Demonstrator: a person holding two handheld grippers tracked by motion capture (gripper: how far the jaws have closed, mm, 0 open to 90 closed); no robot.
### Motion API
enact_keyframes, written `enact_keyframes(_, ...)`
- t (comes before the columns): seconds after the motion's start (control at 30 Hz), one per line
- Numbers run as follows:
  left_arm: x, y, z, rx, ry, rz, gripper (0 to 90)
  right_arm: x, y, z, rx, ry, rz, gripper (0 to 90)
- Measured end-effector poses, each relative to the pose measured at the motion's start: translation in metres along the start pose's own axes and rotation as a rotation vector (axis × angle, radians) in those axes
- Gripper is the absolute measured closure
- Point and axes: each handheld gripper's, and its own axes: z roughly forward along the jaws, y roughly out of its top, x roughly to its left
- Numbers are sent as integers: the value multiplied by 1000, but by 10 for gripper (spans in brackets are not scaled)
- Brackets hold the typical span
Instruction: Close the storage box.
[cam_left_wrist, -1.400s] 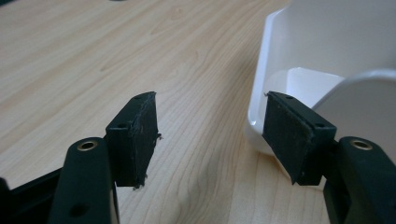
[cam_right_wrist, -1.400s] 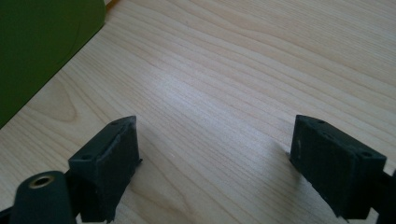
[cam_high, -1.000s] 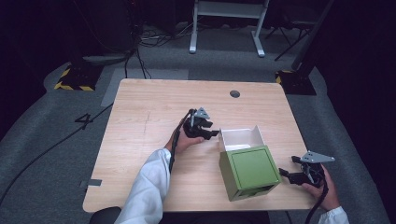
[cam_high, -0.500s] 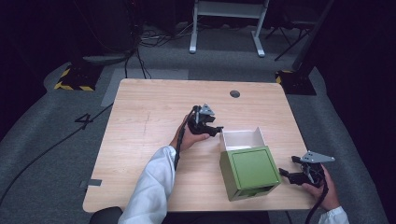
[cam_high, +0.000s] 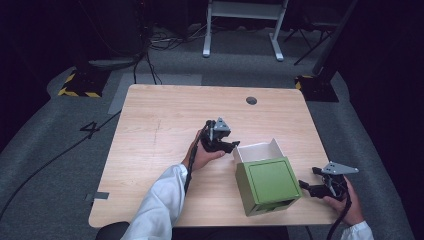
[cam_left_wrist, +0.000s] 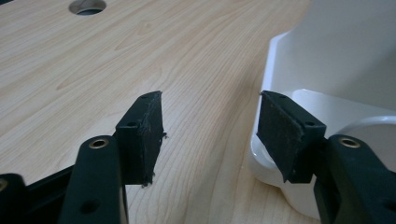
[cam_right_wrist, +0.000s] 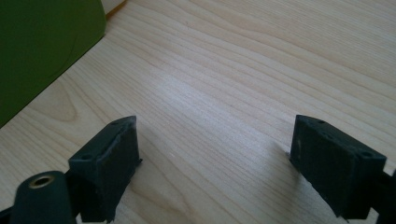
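**On the near right of the table: a green box, a white tray, two open grippers**

Near the front right of the table (cam_high: 165, 120) stood a green box (cam_high: 267, 184), a cube with a panelled top. A white tray (cam_high: 257, 150) stuck out from behind it on the far side, touching it or slid partly into it; which, the high view could not settle. The tray's long axis seemed to run across the table, left to right.

The left gripper (cam_high: 227, 146) sat just beside the tray's left end, held in the person's left hand (cam_high: 202, 156). Its jaws were parted and held nothing. In the left gripper view, the tray's rounded corner (cam_left_wrist: 280, 135) lay just behind the right-hand jaw, with bare wood between the jaws. So the tray lay ahead and to that jaw's side, and the opening was probably not yet around the rim.

The right gripper (cam_high: 312, 189) rested near the box's right side, apart from it. Its jaws were spread wide and empty over bare wood, with the green wall (cam_right_wrist: 42, 51) off to the left in its own view.

By this layout, the left hand was the nearer one to the tray.
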Motion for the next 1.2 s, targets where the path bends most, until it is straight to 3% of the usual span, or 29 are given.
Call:
enact_keyframes(0.17,-16,1,5,-1,-63,27,414,0,0,0,0,0,0,154)
enact_keyframes(0.37,-22,1,10,15,-128,48,427,0,0,0,-1,-1,-1,154)
enact_keyframes(0.57,-30,1,10,21,-146,67,427,0,0,0,0,0,1,155)
enact_keyframes(0.77,-40,3,6,48,-178,126,404,0,0,0,0,0,1,154)
enact_keyframes(1.2,-52,4,2,61,-174,174,384,0,0,0,0,0,0,154)
